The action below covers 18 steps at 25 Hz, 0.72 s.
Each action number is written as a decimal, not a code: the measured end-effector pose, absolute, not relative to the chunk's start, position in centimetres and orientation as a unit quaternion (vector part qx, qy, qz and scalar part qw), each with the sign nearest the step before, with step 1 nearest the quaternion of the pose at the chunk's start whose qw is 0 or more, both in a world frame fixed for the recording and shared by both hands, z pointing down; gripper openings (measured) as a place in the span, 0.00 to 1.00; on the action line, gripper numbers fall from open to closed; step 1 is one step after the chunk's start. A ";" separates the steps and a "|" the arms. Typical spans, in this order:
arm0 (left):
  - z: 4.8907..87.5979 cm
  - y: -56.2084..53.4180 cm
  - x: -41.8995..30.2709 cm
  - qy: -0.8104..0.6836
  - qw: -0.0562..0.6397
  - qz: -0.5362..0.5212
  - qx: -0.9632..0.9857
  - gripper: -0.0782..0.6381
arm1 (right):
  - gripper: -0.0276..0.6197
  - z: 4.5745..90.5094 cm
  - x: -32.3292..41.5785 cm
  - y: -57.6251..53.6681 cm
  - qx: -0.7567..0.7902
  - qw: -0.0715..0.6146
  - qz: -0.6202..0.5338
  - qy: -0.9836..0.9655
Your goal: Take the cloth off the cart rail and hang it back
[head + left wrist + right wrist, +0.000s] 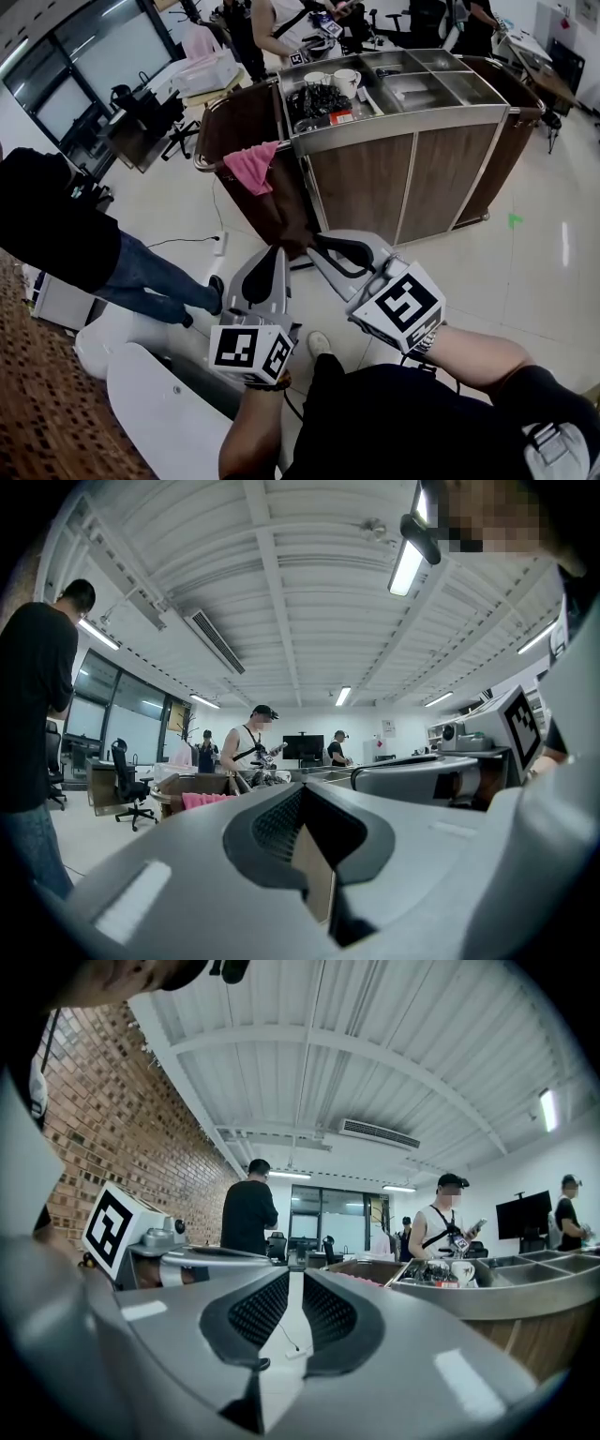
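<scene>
1. The pink cloth [251, 166] hangs draped over the cart rail [211, 169] at the left end of the cart [441, 178], its lower edge loose below the rail. The left gripper view shows it as a small pink patch [202, 800] in the distance.
2. Both grippers are held low and close to the person's body, well apart from the cart and the cloth, with bare floor [525, 272] between.
3. The left gripper [270, 267] points towards the cart's left end. In its own view [302, 803] the tongs are pressed together at the tips, with only a wedge of floor showing behind the tips. Nothing is held.
4. The right gripper [333, 248] sits just beside the left one. In its own view [295, 1283] the tongs are spread a little, leaving a narrow pale slit along their whole length. Nothing stands between them.
5. The marker cubes, left [251, 352] and right [403, 307], face up towards the head camera.
6. The cart's steel top is divided into compartments. The left ones hold white mugs [345, 82] and a dark heap of small items [319, 101].
7. A person in a dark top and jeans [56, 225] stands at the left, and another in a white sleeveless top [281, 28] stands behind the cart.
</scene>
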<state>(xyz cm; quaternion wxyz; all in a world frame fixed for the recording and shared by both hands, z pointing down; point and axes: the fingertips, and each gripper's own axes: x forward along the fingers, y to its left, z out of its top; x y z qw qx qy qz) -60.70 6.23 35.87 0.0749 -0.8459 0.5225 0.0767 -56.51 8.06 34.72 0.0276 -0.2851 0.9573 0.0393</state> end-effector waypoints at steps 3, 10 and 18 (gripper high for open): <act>36.1 4.8 -61.8 0.522 0.072 0.078 -0.846 0.11 | 0.13 35.2 -57.6 6.2 -0.281 0.026 0.071 0.957; 37.5 -0.6 -65.5 0.520 0.065 0.087 -0.847 0.11 | 0.18 37.6 -61.1 -0.7 -0.287 0.000 0.093 0.953; 39.0 -9.2 -71.0 0.509 0.051 0.091 -0.855 0.11 | 0.24 40.2 -66.1 -11.5 -0.319 -0.038 0.080 0.944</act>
